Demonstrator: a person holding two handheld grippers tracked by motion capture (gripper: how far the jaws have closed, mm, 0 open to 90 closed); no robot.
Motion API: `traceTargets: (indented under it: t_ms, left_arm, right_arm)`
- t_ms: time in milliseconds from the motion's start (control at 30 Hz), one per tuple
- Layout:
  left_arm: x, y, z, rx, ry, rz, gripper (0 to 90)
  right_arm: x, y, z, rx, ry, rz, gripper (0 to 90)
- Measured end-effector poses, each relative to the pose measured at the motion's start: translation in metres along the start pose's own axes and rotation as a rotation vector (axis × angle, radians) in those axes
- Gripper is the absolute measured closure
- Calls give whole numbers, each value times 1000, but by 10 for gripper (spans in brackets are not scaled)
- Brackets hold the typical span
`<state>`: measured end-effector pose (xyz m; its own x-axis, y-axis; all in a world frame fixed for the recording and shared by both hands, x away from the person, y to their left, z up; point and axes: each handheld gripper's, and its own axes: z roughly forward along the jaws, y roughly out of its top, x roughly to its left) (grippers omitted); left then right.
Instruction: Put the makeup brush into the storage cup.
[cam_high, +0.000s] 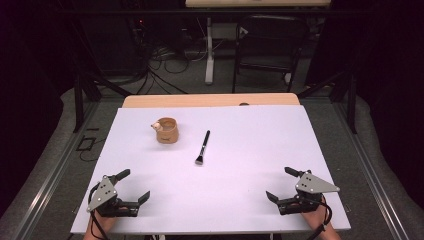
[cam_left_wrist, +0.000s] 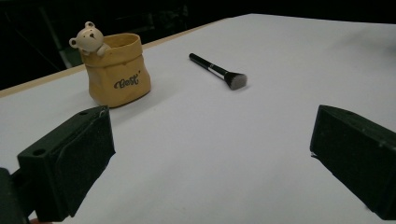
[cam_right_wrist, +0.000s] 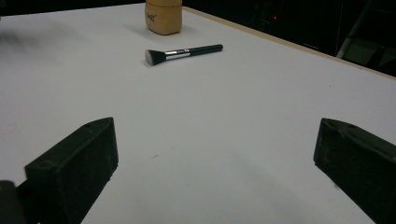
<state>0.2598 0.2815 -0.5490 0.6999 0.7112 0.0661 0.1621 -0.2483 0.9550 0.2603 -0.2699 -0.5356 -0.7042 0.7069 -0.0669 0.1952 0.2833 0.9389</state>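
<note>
A yellow sack-shaped pot (cam_high: 167, 130) with a small bear figure on its rim stands upright on the white table sheet (cam_high: 250, 150), left of centre. To its right lies a black-handled makeup brush (cam_high: 202, 148), bristles toward me. My left gripper (cam_high: 134, 185) rests at the near left corner, open and empty. At the near right, my right gripper (cam_high: 281, 184) is likewise open with nothing between its fingers. The left gripper view has the pot (cam_left_wrist: 116, 70) and the brush (cam_left_wrist: 218, 71) ahead of its wide jaws. In the right gripper view the brush (cam_right_wrist: 182, 52) lies before the pot (cam_right_wrist: 163, 16).
The white sheet covers a wooden table whose far edge (cam_high: 210, 100) shows beyond it. Behind the table are dark floor, cables and a chair frame (cam_high: 265, 45). Grey floor runs along both sides of the table.
</note>
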Motion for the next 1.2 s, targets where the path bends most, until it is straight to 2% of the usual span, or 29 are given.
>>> traceTargets:
  t_ms: [333, 700, 867, 1067, 1200]
  left_arm:
    - [-1, 1, 6, 6, -14, 6, 0]
    - [-2, 2, 8, 20, -11, 7, 0]
    - [-4, 4, 13, 22, -28, 0, 0]
    - [-8, 6, 22, 52, -32, 7, 0]
    - [-9, 8, 26, 51, -33, 9, 0]
  right_arm:
    - [0, 0, 2, 1, 2, -6, 0]
    - [-1, -1, 1, 8, 4, -7, 0]
    - [-1, -1, 1, 11, 3, -6, 0]
    - [-1, -1, 2, 12, 7, -4, 0]
    - [-1, -2, 2, 11, 8, 0, 0]
